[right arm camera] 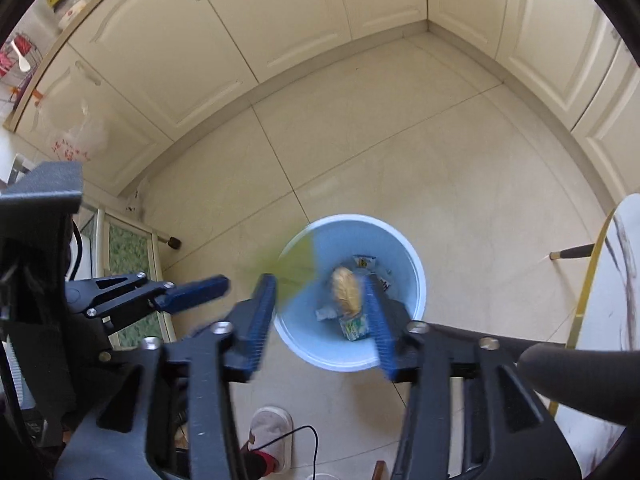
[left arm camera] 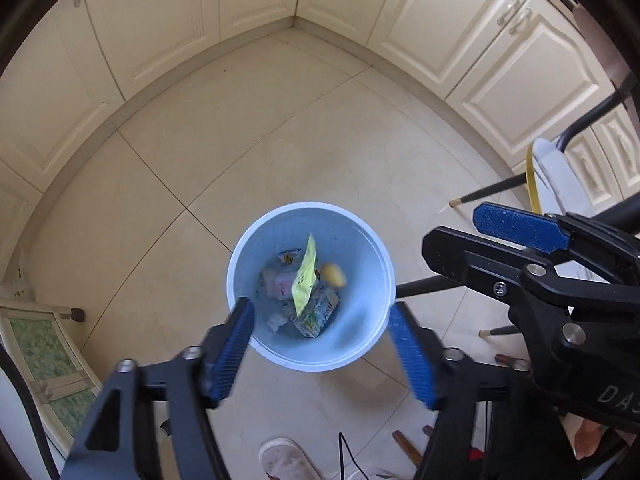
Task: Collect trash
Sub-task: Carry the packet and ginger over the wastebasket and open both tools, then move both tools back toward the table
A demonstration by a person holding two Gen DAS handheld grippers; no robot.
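Both tongs hang spread and empty over the bin: my left tongs (left arm camera: 320,356) straddle the near rim of the light-blue bin (left arm camera: 362,344), and my right tongs (right arm camera: 324,320) stand wide apart above the same bin (right arm camera: 412,280), with nothing between the blue pads (right arm camera: 262,320).

The trash sits at the bottom of that bin. In the left wrist view I see a yellow-green wrapper (left arm camera: 305,276) standing on edge, its long axis running away from me, leaning on a printed carton (left arm camera: 318,314), with a yellow lump (left arm camera: 334,274) just beside it and pale packets (left arm camera: 278,284) on the other side. In the right wrist view the wrapper (right arm camera: 296,256) shows as a blurred smear at the rim nearest the left pad, and the yellow lump (right arm camera: 346,290) is streaked too, so I judge both are dropping in, though I cannot be sure.

The bin stands on the tiled floor (left arm camera: 280,140), directly below and forward of both tongs, cabinets (left arm camera: 160,20) well behind it. A table edge (right arm camera: 608,280) lies to my right, so I'd guess the right tongs are nearer any remaining trash.
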